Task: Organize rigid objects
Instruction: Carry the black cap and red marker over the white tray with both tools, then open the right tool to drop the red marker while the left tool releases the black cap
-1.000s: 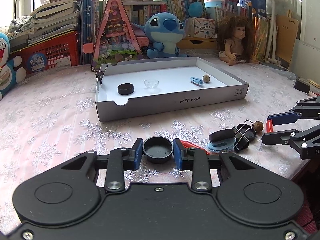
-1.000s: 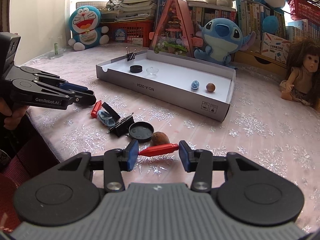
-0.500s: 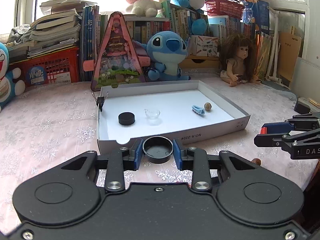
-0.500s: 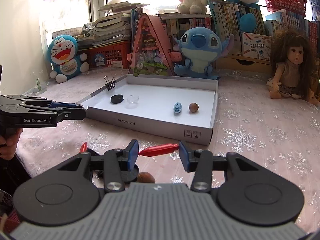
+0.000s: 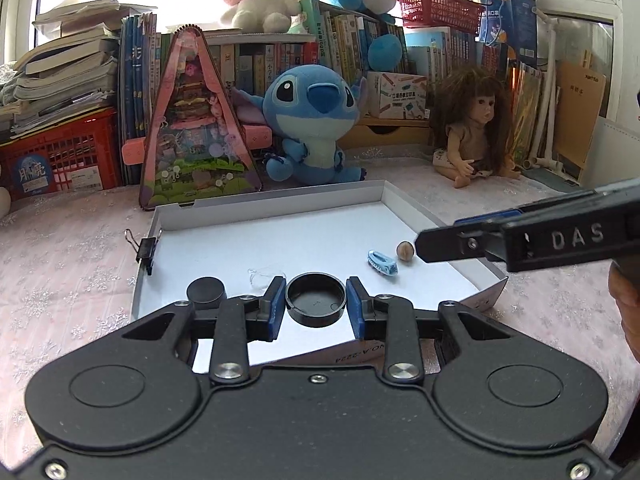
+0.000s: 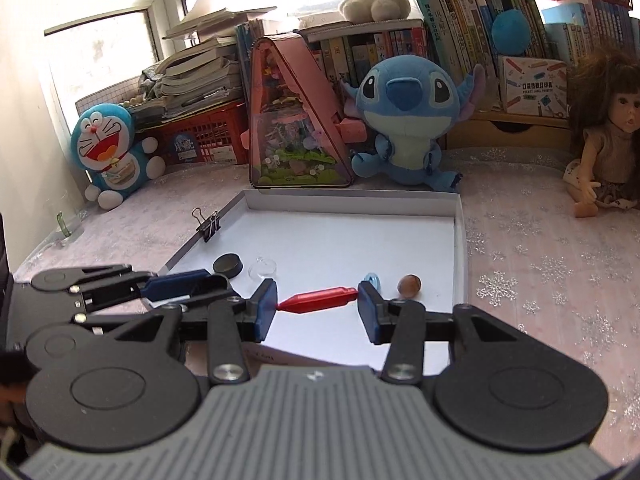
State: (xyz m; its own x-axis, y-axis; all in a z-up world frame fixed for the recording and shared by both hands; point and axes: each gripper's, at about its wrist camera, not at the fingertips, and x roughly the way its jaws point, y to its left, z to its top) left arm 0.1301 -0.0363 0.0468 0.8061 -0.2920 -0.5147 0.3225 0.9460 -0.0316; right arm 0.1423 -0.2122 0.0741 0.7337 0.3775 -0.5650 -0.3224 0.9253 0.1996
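My left gripper (image 5: 316, 304) is shut on a round black cap (image 5: 315, 299) and holds it over the near part of the white tray (image 5: 280, 204). My right gripper (image 6: 318, 306) is shut on a red pointed piece (image 6: 318, 300), held crosswise over the tray (image 6: 352, 204). In the tray lie a black disc (image 5: 206, 290), a clear small dish (image 6: 263, 269), a light blue clip (image 5: 383, 263) and a brown nut (image 6: 409, 283). The right gripper's side shows at the right of the left wrist view (image 5: 520, 236); the left one shows at the left of the right wrist view (image 6: 132, 288).
A black binder clip (image 5: 145, 249) is clamped on the tray's left wall. Behind the tray stand a pink triangular toy house (image 5: 196, 128), a blue Stitch plush (image 5: 316, 120), a doll (image 5: 476, 120), a Doraemon plush (image 6: 112, 148), red crates and books.
Both grippers rose from the tablecloth with their objects and moved forward over the tray. The loose pile on the cloth has dropped out of view.
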